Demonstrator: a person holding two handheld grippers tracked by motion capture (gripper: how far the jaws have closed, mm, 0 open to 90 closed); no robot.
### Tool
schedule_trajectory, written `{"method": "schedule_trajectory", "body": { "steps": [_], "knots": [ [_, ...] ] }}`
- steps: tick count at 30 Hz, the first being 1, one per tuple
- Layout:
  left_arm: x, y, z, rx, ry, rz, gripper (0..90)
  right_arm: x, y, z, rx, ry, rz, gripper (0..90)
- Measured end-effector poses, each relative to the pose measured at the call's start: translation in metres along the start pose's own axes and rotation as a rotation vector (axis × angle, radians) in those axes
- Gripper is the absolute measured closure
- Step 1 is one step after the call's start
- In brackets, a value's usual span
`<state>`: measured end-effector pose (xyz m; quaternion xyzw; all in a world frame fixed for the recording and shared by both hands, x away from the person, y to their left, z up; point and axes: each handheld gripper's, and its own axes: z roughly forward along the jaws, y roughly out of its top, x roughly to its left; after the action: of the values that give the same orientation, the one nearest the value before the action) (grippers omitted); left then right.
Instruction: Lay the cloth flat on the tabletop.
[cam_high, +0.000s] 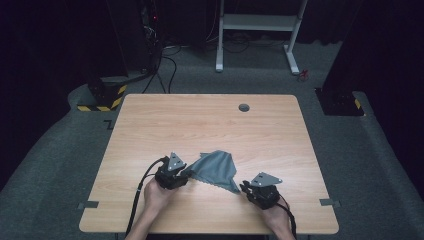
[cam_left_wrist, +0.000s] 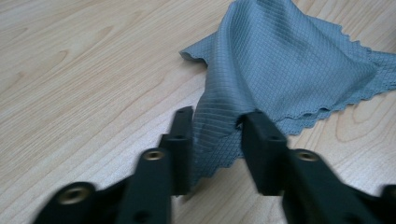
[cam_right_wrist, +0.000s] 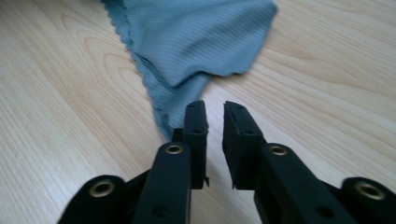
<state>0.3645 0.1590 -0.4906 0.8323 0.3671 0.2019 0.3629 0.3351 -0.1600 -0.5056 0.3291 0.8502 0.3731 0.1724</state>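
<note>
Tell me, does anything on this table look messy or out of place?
Only the grey cloth: it lies rumpled near the front of the wooden table, bunched into folds with its zigzag edge curled. One corner sits between the open fingers of the left gripper. The right gripper is slightly open beside another corner. Nothing looks spilled or damaged.

Recording lab: bare wooden table (cam_high: 210, 120) on grey carpet (cam_high: 380, 165), dark curtained surround, hazard-striped stand base (cam_high: 102, 100), loose cables (cam_high: 167, 65).

A light wooden tabletop (cam_high: 210, 120) fills the frame's centre, a round grey grommet (cam_high: 244, 107) near its far edge. A white metal desk frame (cam_high: 257, 30) stands top centre; a black-and-yellow striped base (cam_high: 100, 97) sits upper left.
</note>
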Motion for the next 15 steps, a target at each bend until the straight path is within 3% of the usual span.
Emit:
{"method": "schedule_trajectory", "body": {
  "steps": [4, 6, 8, 9, 15],
  "knots": [
    [-0.012, 0.007, -0.008, -0.054, -0.033, 0.049, 53.3, 0.005, 0.005, 0.007, 0.003, 0.020, 0.009, 73.9],
    [-0.017, 0.011, -0.008, -0.058, -0.058, 0.063, 51.9, 0.009, 0.007, 0.013, 0.024, 0.031, 0.000, 74.1],
    [-0.021, 0.014, -0.005, -0.065, -0.082, 0.062, 51.1, 0.013, 0.007, 0.021, 0.067, 0.025, -0.017, 80.1],
    [-0.026, 0.017, 0.001, -0.062, -0.115, 0.056, 50.8, 0.013, 0.006, 0.023, 0.072, 0.024, -0.028, 84.0],
    [-0.044, 0.024, 0.027, -0.023, -0.164, 0.081, 48.6, 0.014, 0.007, 0.023, 0.072, 0.015, -0.039, 89.2]
  ]
}}
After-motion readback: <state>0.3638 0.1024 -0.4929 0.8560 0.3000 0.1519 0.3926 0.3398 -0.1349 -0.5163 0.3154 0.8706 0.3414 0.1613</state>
